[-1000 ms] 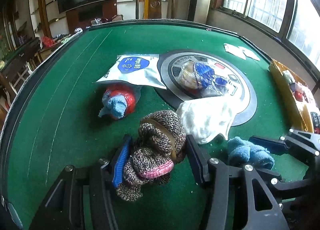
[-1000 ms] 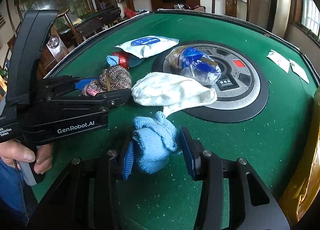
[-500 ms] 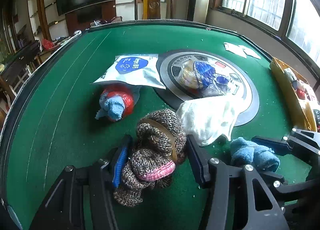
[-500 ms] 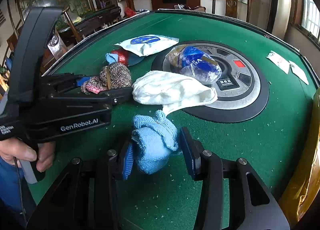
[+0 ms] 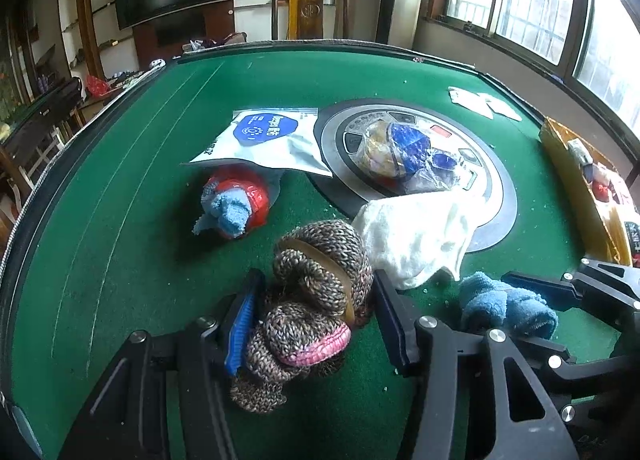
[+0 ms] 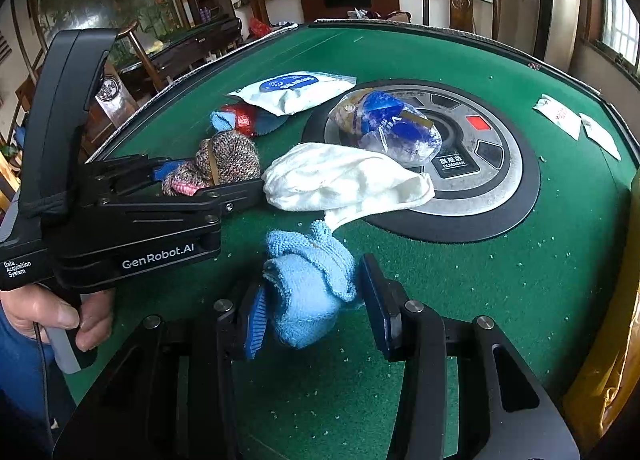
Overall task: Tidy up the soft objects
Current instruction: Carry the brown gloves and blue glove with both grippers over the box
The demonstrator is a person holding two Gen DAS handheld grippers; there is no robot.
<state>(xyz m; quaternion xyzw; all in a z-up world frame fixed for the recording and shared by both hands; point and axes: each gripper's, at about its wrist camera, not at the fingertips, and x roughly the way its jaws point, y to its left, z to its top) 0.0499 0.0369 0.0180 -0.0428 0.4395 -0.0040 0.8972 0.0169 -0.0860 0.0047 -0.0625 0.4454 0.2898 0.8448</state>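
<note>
A brown knitted bundle with a pink cuff (image 5: 316, 300) sits between the pads of my left gripper (image 5: 316, 288), which is shut on it just over the green felt table (image 5: 120, 220). My right gripper (image 6: 312, 284) is shut on a light blue knitted bundle (image 6: 308, 292) close to the table's near edge. A white cloth (image 6: 344, 180) lies crumpled just beyond both bundles, partly on the round centre console (image 6: 500, 164). Another blue sock with a red piece (image 5: 236, 204) lies left of the middle. The left gripper (image 6: 216, 176) shows in the right wrist view, with a hand (image 6: 60, 316) on its handle.
A white and blue pouch (image 5: 268, 140) overlaps the red-and-blue sock. A clear bag with blue print (image 5: 404, 152) rests on the console. Two paper slips (image 6: 576, 124) lie at the far right. A yellow box of items (image 5: 584, 188) stands along the right edge.
</note>
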